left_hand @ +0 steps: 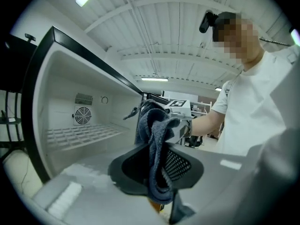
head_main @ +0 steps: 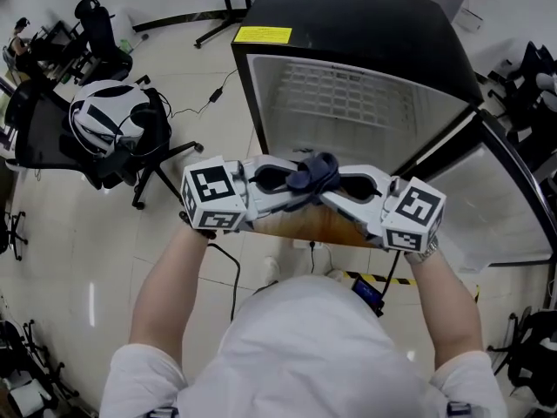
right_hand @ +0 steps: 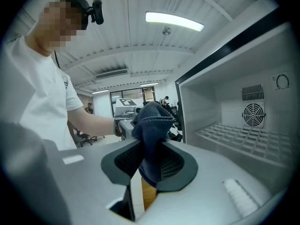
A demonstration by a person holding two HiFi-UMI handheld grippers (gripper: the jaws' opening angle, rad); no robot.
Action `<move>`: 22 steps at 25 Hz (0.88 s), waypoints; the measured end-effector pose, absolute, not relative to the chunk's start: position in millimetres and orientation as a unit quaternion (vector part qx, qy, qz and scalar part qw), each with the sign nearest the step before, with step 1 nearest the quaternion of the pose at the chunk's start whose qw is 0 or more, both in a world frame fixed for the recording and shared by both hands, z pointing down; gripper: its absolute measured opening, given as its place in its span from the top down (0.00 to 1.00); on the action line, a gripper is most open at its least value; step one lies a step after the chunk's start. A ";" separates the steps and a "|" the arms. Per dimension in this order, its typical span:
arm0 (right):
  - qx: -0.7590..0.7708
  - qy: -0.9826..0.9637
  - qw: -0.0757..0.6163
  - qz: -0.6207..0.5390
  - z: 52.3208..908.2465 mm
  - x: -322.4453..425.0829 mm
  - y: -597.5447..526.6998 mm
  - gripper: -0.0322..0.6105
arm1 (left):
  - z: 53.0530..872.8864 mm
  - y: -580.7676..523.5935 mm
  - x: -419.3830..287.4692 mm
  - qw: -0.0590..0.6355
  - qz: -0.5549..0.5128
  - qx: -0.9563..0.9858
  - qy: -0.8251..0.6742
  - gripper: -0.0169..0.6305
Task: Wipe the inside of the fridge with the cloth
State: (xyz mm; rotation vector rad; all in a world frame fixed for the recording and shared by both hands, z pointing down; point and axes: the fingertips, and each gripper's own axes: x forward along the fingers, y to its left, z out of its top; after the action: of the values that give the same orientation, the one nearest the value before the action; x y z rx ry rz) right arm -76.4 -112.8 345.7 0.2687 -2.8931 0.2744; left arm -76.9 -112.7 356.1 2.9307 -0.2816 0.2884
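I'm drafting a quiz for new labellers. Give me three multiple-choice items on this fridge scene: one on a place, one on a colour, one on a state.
1. Where is the cloth?
A. in a bucket
B. held in front of the open fridge
C. in a sink

2. What colour is the cloth?
A. dark blue
B. yellow
C. white

3. The right gripper is:
A. open and empty
B. shut on the cloth
C. shut on a bottle

Answers:
1. B: the head view shows the left gripper and the right gripper meeting on it before the open cabinet.
2. A: every view shows it dark blue.
3. B: the right gripper view shows its jaws pinching the fabric.
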 end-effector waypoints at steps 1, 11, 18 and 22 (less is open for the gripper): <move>0.100 -0.985 0.112 0.090 348.6 -78.5 -115.2 0.82 | 359.0 -115.7 -79.6 0.088 0.100 0.985 -0.107 0.84; 0.202 -0.972 0.112 0.047 380.1 -88.4 -146.5 0.83 | 393.9 -156.2 -138.8 0.095 0.114 0.950 -0.274 0.73; 0.274 -0.953 0.125 0.038 420.4 -99.8 -180.5 0.83 | 410.1 -199.7 -193.2 0.084 0.136 0.894 -0.419 0.73; 0.298 -0.945 0.129 0.033 439.9 -115.1 -200.9 0.83 | 416.3 -221.1 -210.4 0.075 0.154 0.868 -0.467 0.73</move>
State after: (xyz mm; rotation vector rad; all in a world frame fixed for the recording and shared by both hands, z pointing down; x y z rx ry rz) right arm -115.1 -200.9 439.9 0.8653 -2.7473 0.0952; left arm -210.4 -221.1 416.3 2.6035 -1.4003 0.4607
